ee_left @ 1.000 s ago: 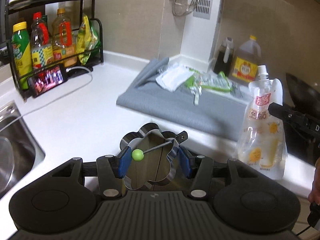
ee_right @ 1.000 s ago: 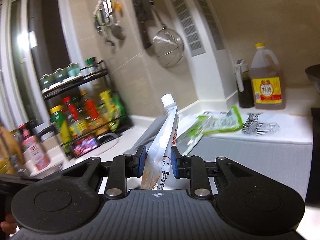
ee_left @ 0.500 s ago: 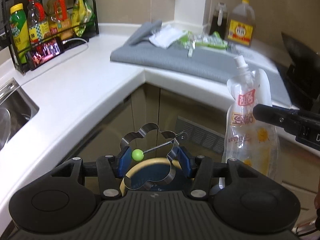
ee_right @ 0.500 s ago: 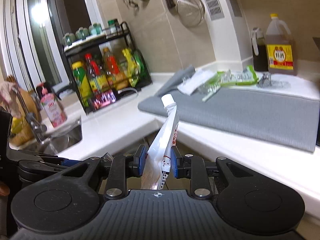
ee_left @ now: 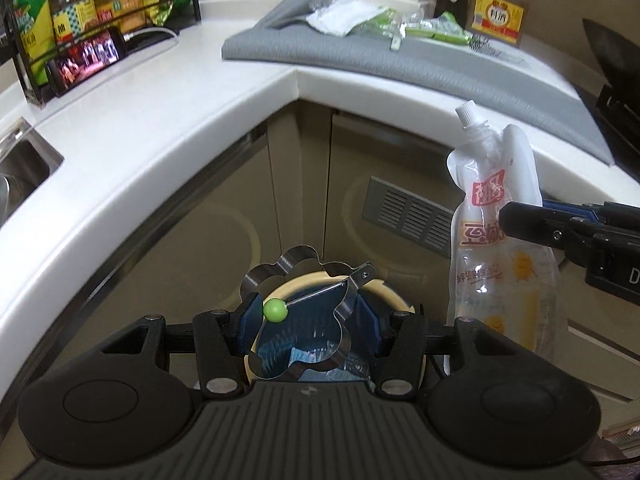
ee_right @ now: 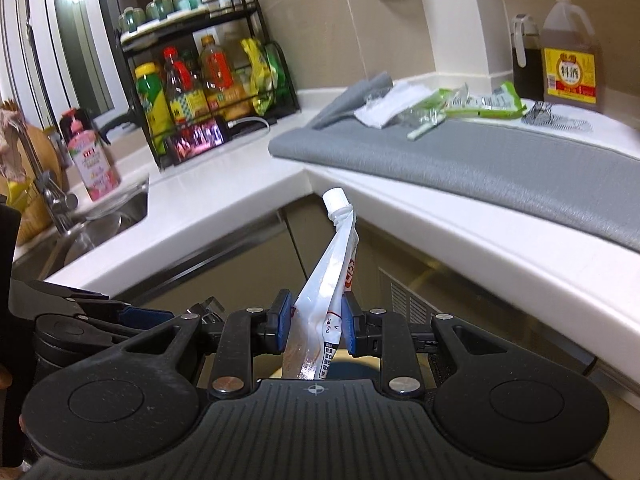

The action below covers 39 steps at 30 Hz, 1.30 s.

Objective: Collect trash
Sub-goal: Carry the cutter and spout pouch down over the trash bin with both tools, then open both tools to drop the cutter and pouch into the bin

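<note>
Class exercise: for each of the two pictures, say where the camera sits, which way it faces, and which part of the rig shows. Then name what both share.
Left wrist: on the left gripper, facing down past the flower-shaped metal mould into a bin.
Right wrist: on the right gripper, facing the counter corner, clamping a spouted pouch.
Shared: grey mat, cooking-wine jug.

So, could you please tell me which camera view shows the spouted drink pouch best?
The left wrist view: the spouted drink pouch is seen broadside, with cap, printed label and clear lower half visible, pinched by the right gripper. The right wrist view shows it only edge-on, a narrow twisted strip.
</note>
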### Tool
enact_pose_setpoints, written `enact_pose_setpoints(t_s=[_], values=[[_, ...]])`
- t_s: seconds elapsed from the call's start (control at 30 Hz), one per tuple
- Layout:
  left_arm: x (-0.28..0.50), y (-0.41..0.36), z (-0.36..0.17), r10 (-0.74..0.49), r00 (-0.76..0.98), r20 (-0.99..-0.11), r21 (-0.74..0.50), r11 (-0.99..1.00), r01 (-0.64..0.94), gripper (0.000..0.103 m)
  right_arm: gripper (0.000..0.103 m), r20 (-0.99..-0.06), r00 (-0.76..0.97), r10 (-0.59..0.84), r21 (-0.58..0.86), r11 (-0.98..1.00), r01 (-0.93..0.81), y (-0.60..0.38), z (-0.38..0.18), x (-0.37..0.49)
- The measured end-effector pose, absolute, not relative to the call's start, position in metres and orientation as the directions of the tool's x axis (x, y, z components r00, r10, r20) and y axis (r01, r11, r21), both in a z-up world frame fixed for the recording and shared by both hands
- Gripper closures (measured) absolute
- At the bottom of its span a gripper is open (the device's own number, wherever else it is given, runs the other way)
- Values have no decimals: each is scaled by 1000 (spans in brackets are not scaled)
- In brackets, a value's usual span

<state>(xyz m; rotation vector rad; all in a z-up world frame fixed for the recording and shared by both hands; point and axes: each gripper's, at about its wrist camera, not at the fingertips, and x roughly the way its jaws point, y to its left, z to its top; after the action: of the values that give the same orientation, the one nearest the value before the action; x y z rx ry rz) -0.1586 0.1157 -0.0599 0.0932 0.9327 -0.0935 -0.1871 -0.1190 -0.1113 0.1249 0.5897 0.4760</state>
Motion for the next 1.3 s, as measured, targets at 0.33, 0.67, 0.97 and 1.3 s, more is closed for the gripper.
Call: enact_pose_setpoints(t_s=[0.33,0.67,0.97,1.3], values=[[-137,116,-90,-48,521,-852,23,991,129,46,75,-581,676,452,239,890,-389,-105,-137,-160],[-106,115,-125,-55,447,-893,7,991,136,46,75,-662,606,441,239,890,-388,-80,-173,-126],[-79,117,-166,-56,359,-931,-10,991,130,46,75,-729,544,415,239,900,-365,-68,-210,-102],[-57,130,-205,-61,266,-962,-41,996,80,46,74,-700,509,501,461,861,-214,-89,-237,-75]])
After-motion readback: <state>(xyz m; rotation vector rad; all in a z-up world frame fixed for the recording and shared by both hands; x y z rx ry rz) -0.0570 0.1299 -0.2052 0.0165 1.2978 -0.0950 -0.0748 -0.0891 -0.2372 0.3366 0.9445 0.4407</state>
